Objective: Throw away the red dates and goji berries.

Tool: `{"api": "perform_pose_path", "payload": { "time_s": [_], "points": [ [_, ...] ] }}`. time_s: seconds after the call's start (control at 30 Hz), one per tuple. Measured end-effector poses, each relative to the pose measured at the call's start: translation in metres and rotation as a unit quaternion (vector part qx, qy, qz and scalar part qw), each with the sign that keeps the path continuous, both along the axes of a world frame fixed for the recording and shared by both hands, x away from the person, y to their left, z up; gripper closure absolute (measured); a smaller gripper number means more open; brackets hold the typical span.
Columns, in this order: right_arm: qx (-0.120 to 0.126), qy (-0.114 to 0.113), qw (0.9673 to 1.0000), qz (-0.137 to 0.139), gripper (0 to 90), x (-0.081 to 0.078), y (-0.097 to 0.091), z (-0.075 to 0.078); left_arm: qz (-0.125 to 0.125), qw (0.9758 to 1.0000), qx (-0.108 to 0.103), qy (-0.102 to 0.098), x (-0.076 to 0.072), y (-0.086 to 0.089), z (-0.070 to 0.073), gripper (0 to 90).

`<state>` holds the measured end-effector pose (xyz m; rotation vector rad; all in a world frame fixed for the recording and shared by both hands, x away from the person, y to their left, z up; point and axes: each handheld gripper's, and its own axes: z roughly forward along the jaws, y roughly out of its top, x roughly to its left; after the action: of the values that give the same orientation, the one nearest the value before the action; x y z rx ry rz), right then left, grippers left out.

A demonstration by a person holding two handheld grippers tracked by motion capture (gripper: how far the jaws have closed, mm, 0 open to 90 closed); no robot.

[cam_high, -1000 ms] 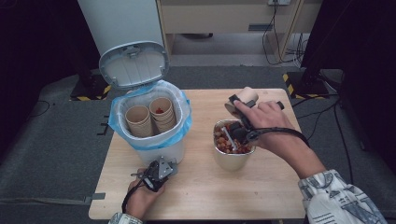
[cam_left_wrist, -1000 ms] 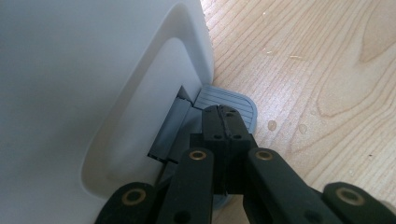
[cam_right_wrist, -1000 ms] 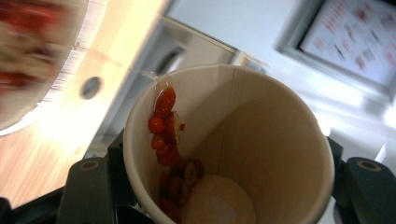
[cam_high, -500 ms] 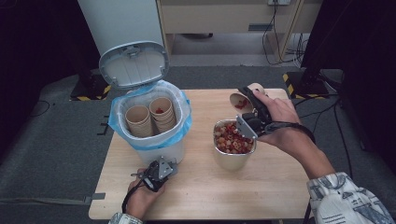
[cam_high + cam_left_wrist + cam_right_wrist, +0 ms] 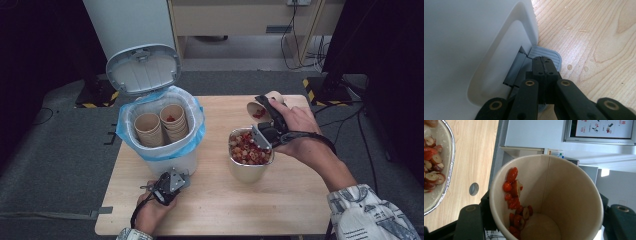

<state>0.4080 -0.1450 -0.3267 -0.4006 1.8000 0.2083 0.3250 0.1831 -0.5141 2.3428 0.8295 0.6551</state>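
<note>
High view: we log one wooden bench (image 5: pixel 300 200) on grey floor, with a white cabinet and a dark stand behind its far edge. At bench left stands a white pedal bin (image 5: pixel 162 160) with a blue liner (image 5: pixel 195 142), its lid (image 5: pixel 143 70) tipped up and back. Inside the bin we count two stacks of paper cups (image 5: pixel 161 125); the right stack shows a few red pieces in its top cup. Our left gripper (image 5: pixel 167 186) lies low at the front foot of the bin; the left gripper view shows its fingers (image 5: pixel 544 72) pressed together, nothing between them, resting on the grey ribbed pedal (image 5: pixel 549 56) at the bin's base. At bench right stands a metal bowl (image 5: pixel 247 172) filled with red and pale fruit pieces (image 5: pixel 247 150). Our right gripper (image 5: pixel 265 117) holds a paper cup (image 5: pixel 260 107) tilted above the far rim of the bowl, its mouth turned toward the bin; the fingers pinch the cup across its sides. Right gripper view: a line of wet red pieces (image 5: pixel 514 202) clings down the inner wall of the cup, and the bowl's rim sits at upper left.
</note>
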Motion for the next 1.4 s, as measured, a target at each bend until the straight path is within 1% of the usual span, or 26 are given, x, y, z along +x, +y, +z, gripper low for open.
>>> {"api": "perform_pose_path", "payload": {
  "time_s": [0.07, 0.17, 0.2, 0.27, 0.3, 0.33, 0.37, 0.4, 0.43, 0.47, 0.53, 0.57, 0.6, 0.63, 0.67, 0.7, 0.77, 0.8, 0.87, 0.93, 1.03, 1.1, 1.2, 1.23, 1.27, 1.4],
  "points": [
    [-0.012, 0.000, 0.9999, -0.002, 32.6, 0.000, 0.001, 0.000, 0.000, 1.0000, 0.000, 0.001, 0.000, 0.000, 0.000, 89.7],
    [-0.058, -0.014, 0.9982, -0.008, 32.8, 0.001, 0.003, 0.001, 0.000, 1.0000, 0.000, 0.000, 0.000, 0.000, 0.000, 89.8],
    [-0.083, -0.032, 0.9959, -0.014, 32.9, 0.001, 0.003, 0.004, 0.000, 1.0000, 0.000, 0.000, 0.000, 0.000, 0.000, 89.7],
    [-0.105, -0.069, 0.9918, -0.024, 33.3, 0.002, 0.003, 0.014, 0.000, 1.0000, -0.001, 0.001, 0.000, 0.000, 0.000, 89.7],
    [-0.113, -0.082, 0.9898, -0.032, 33.7, 0.003, 0.005, 0.017, -0.001, 1.0000, 0.001, -0.001, 0.001, 0.001, 0.000, 89.8],
    [-0.129, -0.077, 0.9882, -0.027, 34.0, 0.003, 0.009, 0.012, -0.001, 1.0000, 0.002, 0.000, 0.000, 0.001, 0.001, 89.7],
    [-0.175, -0.059, 0.9827, -0.016, 34.2, 0.003, 0.014, -0.003, 0.000, 1.0000, 0.000, 0.002, 0.000, 0.000, 0.000, 89.8],
    [-0.241, -0.052, 0.9691, 0.003, 34.4, 0.002, 0.020, -0.019, -0.001, 1.0000, 0.001, 0.002, 0.000, 0.000, 0.000, 89.7],
    [-0.271, -0.040, 0.9619, 0.003, 34.5, 0.000, 0.022, -0.031, -0.001, 1.0000, 0.000, 0.002, 0.000, 0.000, 0.000, 89.7],
    [-0.287, -0.046, 0.9568, 0.014, 34.5, -0.002, 0.025, -0.030, -0.001, 1.0000, -0.001, 0.001, 0.000, 0.000, 0.000, 89.7],
    [-0.241, -0.062, 0.9686, 0.003, 34.5, -0.001, 0.023, -0.011, 0.000, 1.0000, -0.001, 0.002, 0.000, 0.000, 0.000, 89.7],
    [-0.217, -0.071, 0.9734, -0.016, 34.6, 0.000, 0.020, -0.002, 0.000, 1.0000, 0.000, 0.002, 0.000, 0.000, 0.000, 89.7],
    [-0.229, -0.074, 0.9705, -0.012, 34.6, 0.000, 0.020, -0.001, -0.001, 1.0000, 0.001, 0.002, 0.000, 0.000, 0.000, 89.7],
    [-0.276, -0.064, 0.9590, -0.002, 34.7, 0.000, 0.023, -0.012, -0.001, 1.0000, 0.000, 0.002, 0.000, 0.000, 0.000, 89.7],
    [-0.310, -0.041, 0.9499, 0.010, 34.7, -0.003, 0.024, -0.031, -0.001, 1.0000, 0.000, 0.002, 0.000, 0.000, 0.000, 89.8],
    [-0.323, -0.026, 0.9458, 0.018, 34.7, -0.005, 0.026, -0.043, 0.000, 1.0000, 0.000, 0.002, 0.000, 0.000, 0.000, 89.8],
    [-0.291, -0.031, 0.9562, 0.011, 34.7, -0.006, 0.027, -0.038, 0.000, 1.0000, 0.000, 0.002, 0.000, 0.000, 0.000, 89.7],
    [-0.288, -0.033, 0.9570, 0.013, 34.6, -0.006, 0.028, -0.034, 0.000, 1.0000, 0.000, 0.002, 0.000, 0.000, 0.000, 89.7],
    [-0.296, -0.026, 0.9548, 0.012, 34.5, -0.004, 0.025, -0.034, 0.000, 1.0000, 0.000, 0.002, 0.000, 0.000, 0.000, 89.8],
    [-0.250, -0.018, 0.9681, 0.009, 34.3, -0.001, 0.023, -0.027, 0.000, 1.0000, 0.001, 0.002, 0.000, 0.000, 0.000, 89.8],
    [-0.237, -0.001, 0.9716, 0.002, 34.1, 0.001, 0.021, -0.026, -0.002, 1.0000, 0.001, 0.000, 0.001, 0.001, 0.000, 89.7],
    [-0.186, 0.020, 0.9823, 0.002, 33.9, 0.003, 0.018, -0.026, 0.000, 1.0000, 0.001, 0.002, 0.000, 0.000, 0.000, 89.7],
    [-0.138, 0.031, 0.9899, -0.005, 33.7, 0.008, 0.014, -0.018, -0.001, 1.0000, -0.001, -0.001, 0.001, 0.001, 0.000, 89.7],
    [-0.122, 0.035, 0.9919, -0.010, 33.6, 0.010, 0.012, -0.016, 0.000, 1.0000, -0.002, 0.001, 0.000, 0.000, 0.000, 89.7],
    [-0.122, 0.035, 0.9919, -0.010, 33.6, 0.010, 0.012, -0.016, 0.000, 1.0000, -0.002, 0.001, 0.000, 0.000, 0.000, 89.7],
    [-0.060, 0.052, 0.9966, -0.018, 33.4, 0.019, 0.009, -0.005, -0.001, 1.0000, 0.000, -0.001, 0.000, 0.001, 0.000, 89.8]
  ]
}}
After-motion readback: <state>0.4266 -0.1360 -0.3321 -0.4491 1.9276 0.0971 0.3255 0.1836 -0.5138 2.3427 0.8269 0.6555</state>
